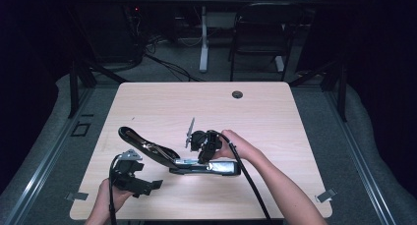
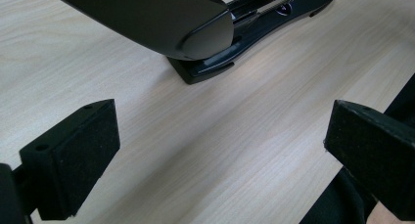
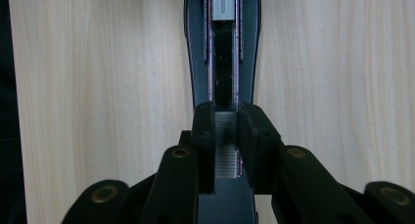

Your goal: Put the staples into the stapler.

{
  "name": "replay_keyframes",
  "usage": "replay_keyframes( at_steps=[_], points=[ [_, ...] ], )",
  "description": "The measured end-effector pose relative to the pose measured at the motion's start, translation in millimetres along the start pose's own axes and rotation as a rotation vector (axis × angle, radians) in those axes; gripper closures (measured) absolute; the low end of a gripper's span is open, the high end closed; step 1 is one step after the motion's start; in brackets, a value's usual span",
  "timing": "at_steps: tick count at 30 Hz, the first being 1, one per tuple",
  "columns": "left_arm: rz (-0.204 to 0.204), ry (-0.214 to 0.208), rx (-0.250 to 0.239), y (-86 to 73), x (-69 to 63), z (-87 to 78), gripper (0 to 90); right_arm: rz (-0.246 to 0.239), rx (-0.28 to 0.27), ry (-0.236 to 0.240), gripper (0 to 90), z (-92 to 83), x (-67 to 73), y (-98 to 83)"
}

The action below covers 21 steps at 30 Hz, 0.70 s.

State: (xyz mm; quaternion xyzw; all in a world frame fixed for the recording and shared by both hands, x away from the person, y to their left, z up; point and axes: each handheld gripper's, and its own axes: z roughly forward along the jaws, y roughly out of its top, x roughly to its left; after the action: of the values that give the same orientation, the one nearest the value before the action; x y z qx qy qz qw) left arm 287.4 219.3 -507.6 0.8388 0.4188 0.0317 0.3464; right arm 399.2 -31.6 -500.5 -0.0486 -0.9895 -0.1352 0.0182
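Note:
A large black stapler [image 1: 216,168] lies on the wooden table [image 1: 162,107], near the front. Its lid [image 1: 140,142] is swung up and back to the left, which bares the magazine channel [image 3: 225,62]. My right gripper [image 1: 204,159] points straight down over that channel. Its jaws [image 3: 226,121] are shut on a silver strip of staples [image 3: 226,153] that sits in the rail. My left gripper [image 1: 148,185] rests near the table's front left, beside the stapler. It stands open [image 2: 225,136] with nothing between its pads, facing the raised lid [image 2: 161,18] and the stapler's base [image 2: 208,70].
A round cable hole [image 1: 237,94] sits near the table's far edge. Beyond the table stand a dark chair [image 1: 260,33] and a white desk leg [image 1: 203,43]. Bare wood lies to the right of and behind the stapler.

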Motion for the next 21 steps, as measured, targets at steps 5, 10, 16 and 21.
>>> replay_keyframes(
  at_steps=[5,10,16,21],
  points=[
    [0.001,0.000,0.001,0.0,-0.1,0.0,0.0,0.013,-0.014,0.004,76.0,-1.2,-0.8,-1.3],
    [0.000,0.002,-0.003,0.0,0.3,-0.5,0.0,0.029,-0.033,0.009,74.6,-4.0,-1.8,-3.8],
    [-0.004,0.008,-0.008,0.1,1.8,-2.2,0.0,0.070,-0.070,0.007,66.2,-10.4,-2.8,-9.5],
    [-0.015,0.020,-0.017,0.3,3.2,-3.9,0.0,0.128,-0.112,-0.009,49.8,-16.2,-3.1,-19.6]
  ],
)
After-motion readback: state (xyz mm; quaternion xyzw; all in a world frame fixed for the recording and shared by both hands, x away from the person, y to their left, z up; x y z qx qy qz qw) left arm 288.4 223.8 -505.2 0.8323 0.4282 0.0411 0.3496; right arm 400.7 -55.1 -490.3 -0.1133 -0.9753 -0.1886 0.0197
